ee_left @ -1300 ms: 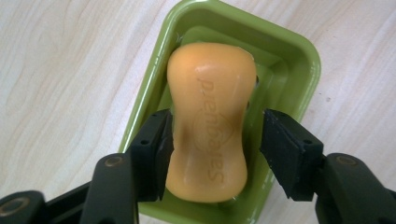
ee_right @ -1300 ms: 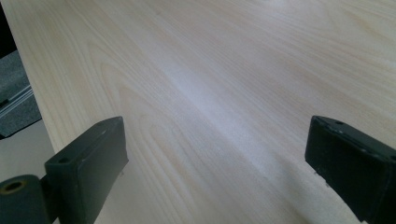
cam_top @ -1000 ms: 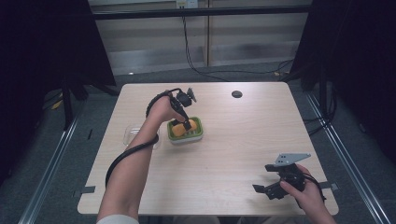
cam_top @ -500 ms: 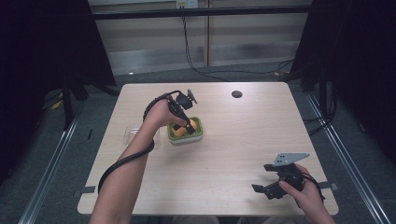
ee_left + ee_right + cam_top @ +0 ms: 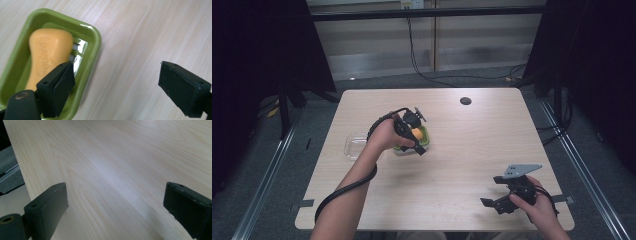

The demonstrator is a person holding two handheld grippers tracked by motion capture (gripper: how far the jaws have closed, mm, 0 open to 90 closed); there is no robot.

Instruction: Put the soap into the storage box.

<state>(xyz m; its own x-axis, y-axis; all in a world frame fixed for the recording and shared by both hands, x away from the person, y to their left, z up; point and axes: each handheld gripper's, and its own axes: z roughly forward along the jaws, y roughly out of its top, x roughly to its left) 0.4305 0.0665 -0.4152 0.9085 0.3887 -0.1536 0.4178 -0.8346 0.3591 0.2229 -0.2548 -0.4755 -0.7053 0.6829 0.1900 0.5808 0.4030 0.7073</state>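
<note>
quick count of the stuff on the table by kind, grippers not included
soap bar: 1
green soap dish: 1
clear lid: 1
total: 3

Soap dish (image 5: 92, 37) cut off at frame edge

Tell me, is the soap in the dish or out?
In. The orange soap lies inside the green dish, with the rim all around it; the left gripper stands open, off it.
</note>
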